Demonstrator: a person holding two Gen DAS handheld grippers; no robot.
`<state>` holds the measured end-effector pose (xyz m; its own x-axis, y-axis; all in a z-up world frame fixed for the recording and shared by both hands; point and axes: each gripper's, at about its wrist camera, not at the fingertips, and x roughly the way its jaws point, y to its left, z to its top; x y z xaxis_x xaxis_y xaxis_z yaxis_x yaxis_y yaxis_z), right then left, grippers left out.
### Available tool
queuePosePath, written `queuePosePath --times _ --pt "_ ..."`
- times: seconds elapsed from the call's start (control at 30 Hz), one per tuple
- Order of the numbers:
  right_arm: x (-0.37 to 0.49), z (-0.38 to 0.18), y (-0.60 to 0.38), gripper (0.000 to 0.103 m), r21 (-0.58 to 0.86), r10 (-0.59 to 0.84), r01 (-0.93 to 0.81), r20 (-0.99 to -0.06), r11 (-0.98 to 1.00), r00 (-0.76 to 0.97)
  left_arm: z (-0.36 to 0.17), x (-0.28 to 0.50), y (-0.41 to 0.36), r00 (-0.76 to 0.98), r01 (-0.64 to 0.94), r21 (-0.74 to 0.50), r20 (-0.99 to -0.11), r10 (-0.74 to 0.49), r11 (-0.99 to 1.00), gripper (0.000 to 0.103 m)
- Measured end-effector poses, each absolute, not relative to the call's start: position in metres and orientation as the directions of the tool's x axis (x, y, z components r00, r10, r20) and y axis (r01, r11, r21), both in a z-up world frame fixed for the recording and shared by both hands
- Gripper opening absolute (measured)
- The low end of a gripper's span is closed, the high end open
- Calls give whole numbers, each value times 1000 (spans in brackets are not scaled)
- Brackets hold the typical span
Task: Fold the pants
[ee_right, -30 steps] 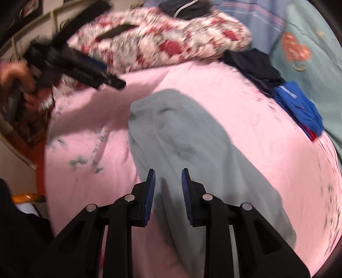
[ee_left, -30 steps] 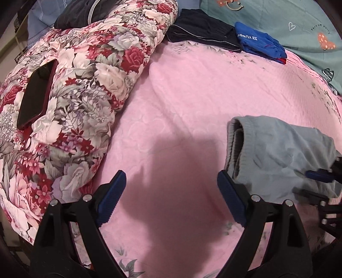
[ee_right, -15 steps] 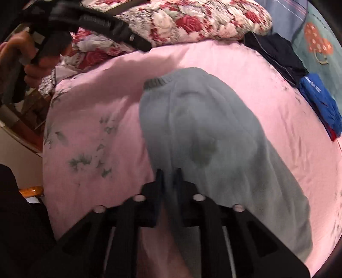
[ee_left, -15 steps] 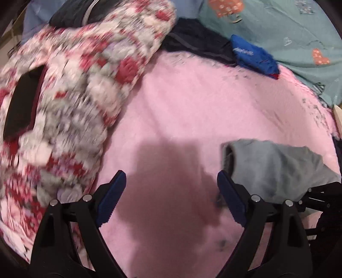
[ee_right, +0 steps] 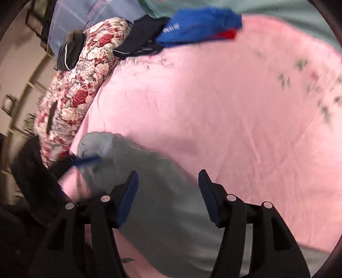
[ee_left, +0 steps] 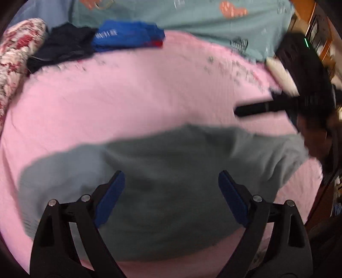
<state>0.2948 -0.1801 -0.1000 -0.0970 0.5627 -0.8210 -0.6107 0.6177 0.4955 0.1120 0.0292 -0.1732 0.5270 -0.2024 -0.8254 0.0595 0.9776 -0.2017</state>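
Observation:
Grey pants [ee_left: 162, 171] lie folded on the pink bedspread [ee_left: 139, 92]; they also show in the right wrist view [ee_right: 162, 203]. My left gripper [ee_left: 171, 196] is open and hangs over the middle of the pants, holding nothing. My right gripper [ee_right: 168, 194] is open over the pants near their right part, holding nothing. In the left wrist view the right gripper's dark finger [ee_left: 256, 109] reaches in from the right, above the pants. In the right wrist view a blurred blue pad of the left gripper [ee_right: 85, 160] is at the pants' left end.
A floral quilt [ee_right: 74, 94] lies along the left side of the bed. Dark folded clothes [ee_left: 62, 47] and blue folded clothes [ee_left: 126, 36] lie at the far edge, before a teal blanket [ee_left: 192, 19]. Wooden furniture [ee_left: 320, 42] stands at the far right.
My right gripper has opened, from nearly shut over the pants. My left gripper has swung right, from beside the waistband to over the pants. Both views are blurred by motion.

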Motion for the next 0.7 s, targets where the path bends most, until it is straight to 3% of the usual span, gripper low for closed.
queuePosePath --times 0.17,0.33,0.5,0.6,0.7 --pt "312 -143 -170 59 628 543 -589 -765 508 -346 -200 111 10 489 27 -94 -867 -96 995 91" --pt "298 -142 -159 59 754 539 -577 -642 315 -545 -203 114 0 482 15 -35 -876 -38 999 92" --pt "301 -158 -147 59 811 503 -509 -580 287 -641 -199 120 0 470 -13 -25 -882 -16 1000 94" --pt "298 -165 -133 67 849 499 -463 -525 254 -690 -199 120 1 466 -23 -22 -885 -9 999 94" --pt "301 -173 -121 67 865 513 -434 -500 252 -698 -200 121 1 463 -28 -19 -886 -4 999 95"
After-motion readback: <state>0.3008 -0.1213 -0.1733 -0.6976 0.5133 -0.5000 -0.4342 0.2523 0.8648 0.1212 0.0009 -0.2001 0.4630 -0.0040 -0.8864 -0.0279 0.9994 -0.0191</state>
